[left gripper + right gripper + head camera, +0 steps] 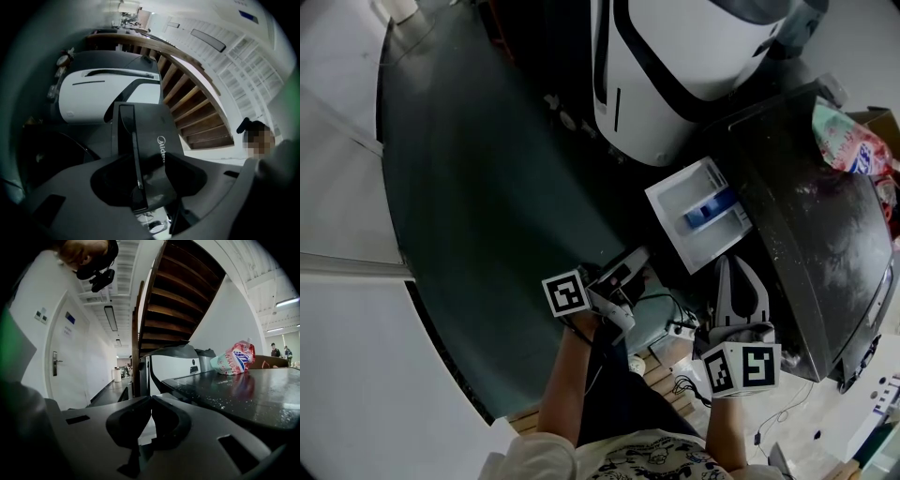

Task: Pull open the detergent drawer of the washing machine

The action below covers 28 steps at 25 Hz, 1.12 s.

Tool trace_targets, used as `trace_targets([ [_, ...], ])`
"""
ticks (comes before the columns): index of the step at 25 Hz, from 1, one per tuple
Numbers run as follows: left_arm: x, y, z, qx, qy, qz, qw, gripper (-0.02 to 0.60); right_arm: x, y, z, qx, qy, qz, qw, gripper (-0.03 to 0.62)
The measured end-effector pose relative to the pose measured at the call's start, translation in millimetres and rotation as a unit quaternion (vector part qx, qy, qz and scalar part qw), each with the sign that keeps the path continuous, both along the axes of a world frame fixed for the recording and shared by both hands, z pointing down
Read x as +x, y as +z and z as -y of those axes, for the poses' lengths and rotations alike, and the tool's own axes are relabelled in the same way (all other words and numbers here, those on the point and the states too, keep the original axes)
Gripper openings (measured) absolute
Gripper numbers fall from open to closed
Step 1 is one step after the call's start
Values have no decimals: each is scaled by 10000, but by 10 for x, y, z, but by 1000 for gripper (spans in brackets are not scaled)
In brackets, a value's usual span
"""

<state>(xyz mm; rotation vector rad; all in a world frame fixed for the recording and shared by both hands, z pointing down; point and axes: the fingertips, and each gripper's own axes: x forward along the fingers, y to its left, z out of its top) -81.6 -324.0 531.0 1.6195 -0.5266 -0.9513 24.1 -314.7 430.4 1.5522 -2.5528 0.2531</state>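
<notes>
The white detergent drawer (698, 217), with a blue insert (710, 212), stands pulled out of the dark washing machine (825, 244). My left gripper (630, 264) is at the drawer's outer end. In the left gripper view its jaws (147, 164) stand apart around the drawer's dark front panel (140, 136), with a gap on the left side, so the gripper is open. The right gripper (735, 270) hangs just below the drawer beside the machine's front. It is shut with nothing in it (151, 401).
A white appliance (675, 66) stands beyond the washer. A pink-and-blue detergent bag (848, 141) lies on the washer's speckled top (234, 390). Cables and a power strip (680, 330) lie on the floor near my feet. A wooden staircase (173, 301) rises overhead.
</notes>
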Motion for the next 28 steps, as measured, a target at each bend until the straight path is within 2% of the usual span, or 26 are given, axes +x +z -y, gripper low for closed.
trace_targets([
  [4, -116, -46, -40, -164, -227, 402, 9988, 227, 28, -97, -40, 77, -6, -75, 9999, 18],
  [6, -176, -62, -78, -148, -329, 784, 9963, 227, 51, -163, -58, 105, 18, -60, 9999, 18],
  [9, -243, -139, -154, 98, -440, 1544, 9870, 227, 106, -260, -101, 136, 87, -81, 9998, 17],
  [13, -260, -549, -256, 391, -636, 2164, 9734, 227, 191, -429, -188, 176, 162, -52, 9997, 17],
  [15, -281, -699, -318, 400, -790, 2533, 9633, 207, 238, -527, -244, 196, 205, -22, 9996, 17],
  [17, -299, -850, -389, 437, -965, 2996, 9482, 135, 279, -627, -308, 259, 218, 7, 9994, 15],
  [23, -336, -1464, -643, 734, -1686, 4097, 8935, 59, 375, -941, -530, 480, 232, 117, 9985, 15],
  [25, -332, -1685, -739, 835, -1937, 4454, 8702, 31, 412, -1046, -607, 547, 237, 165, 9981, 15],
  [28, -314, -2003, -906, 982, -2314, 5005, 8285, 14, 463, -1213, -745, 656, 217, 218, 9974, 15],
])
